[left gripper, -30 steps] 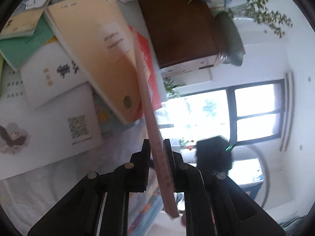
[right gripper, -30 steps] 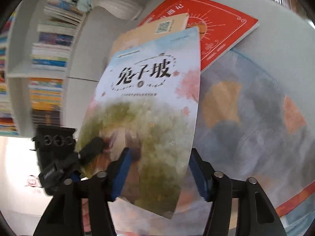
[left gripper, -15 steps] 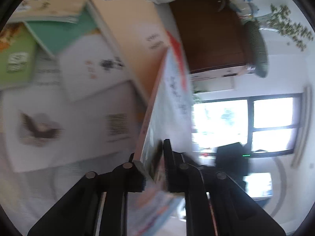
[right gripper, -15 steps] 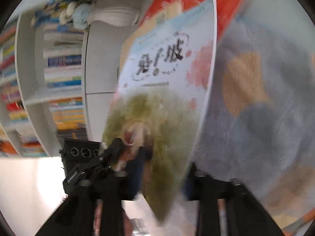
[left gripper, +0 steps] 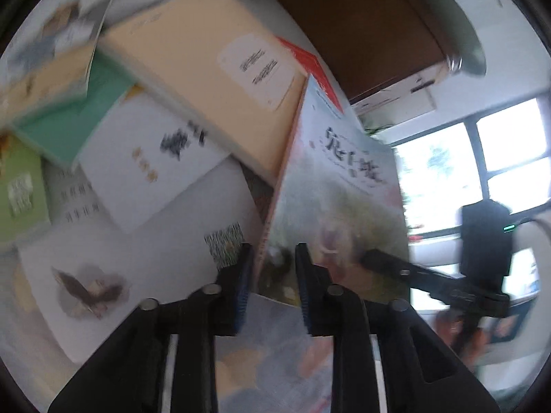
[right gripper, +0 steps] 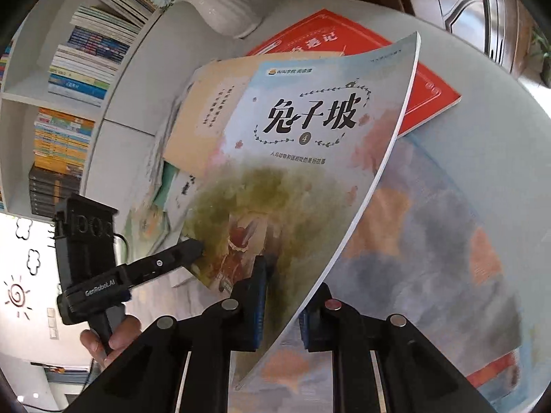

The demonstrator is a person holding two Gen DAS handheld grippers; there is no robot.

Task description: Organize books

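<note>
**Item in hand:** one picture book, pastel cover with a dark brush title, raised off the table and bowed, its far corner over the loose pile.

**Right gripper**: fingers clamped together on the book's near edge; this grip carries it.

**Left gripper**: jaws opening. The book's spine corner stands between them, but the pads no longer seem to press on it (judged from the gap in the left wrist view). The person's hand shows under its handle.

**Loose books on the table, counted from the left wrist view:**
- cream book, one, on top of the heap
- red book, one, beneath the cream one
- white book with a dark title, one
- mint-green book, one
- white book with an eagle, one
- lime-green book, one, at the frame edge
- two more at the far corner, too blurred to describe

That makes about eight lying down and one held.

**Other:** patterned tablecloth, one; white vase, one; wall shelf full of stacked books, uncounted.

**Progress, as a judgement:** early. The heap lies criss-crossed and overlapping, no squared stack is visible, and only this one book is lifted; nearly all the sorting is left
</note>
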